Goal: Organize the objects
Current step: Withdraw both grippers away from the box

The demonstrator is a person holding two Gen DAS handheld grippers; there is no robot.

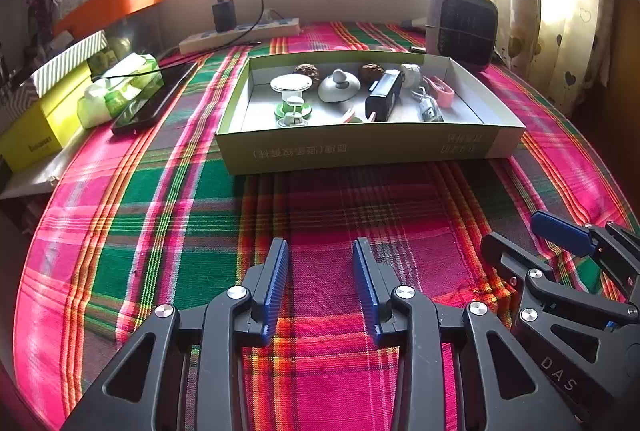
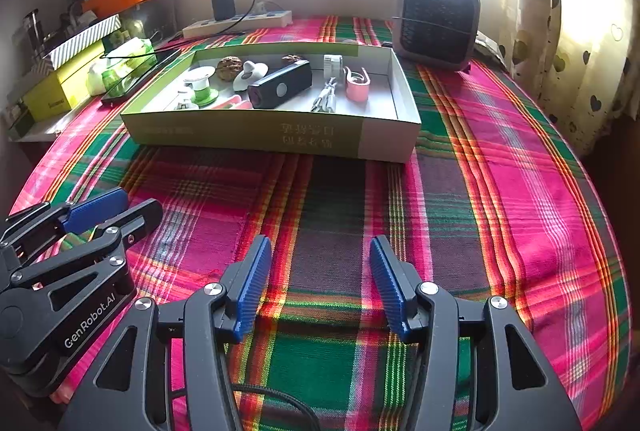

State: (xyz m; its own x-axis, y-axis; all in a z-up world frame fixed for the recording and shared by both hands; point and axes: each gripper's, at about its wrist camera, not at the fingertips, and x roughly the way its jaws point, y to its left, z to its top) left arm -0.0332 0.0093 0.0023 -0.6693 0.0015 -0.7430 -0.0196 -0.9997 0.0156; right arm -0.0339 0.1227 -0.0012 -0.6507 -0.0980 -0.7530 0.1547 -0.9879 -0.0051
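Both jaws apart, nothing between: left gripper (image 1: 321, 251) and right gripper (image 2: 320, 247) over bare plaid cloth (image 2: 500, 191); farther off, shallow box (image 1: 360, 147) crowded with black speaker (image 2: 280, 85), small lid (image 1: 339, 87); risk of knocking neighbours

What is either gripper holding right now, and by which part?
Nothing. The left gripper and the right gripper are both open over the bare plaid cloth, short of the box with the sorted items.
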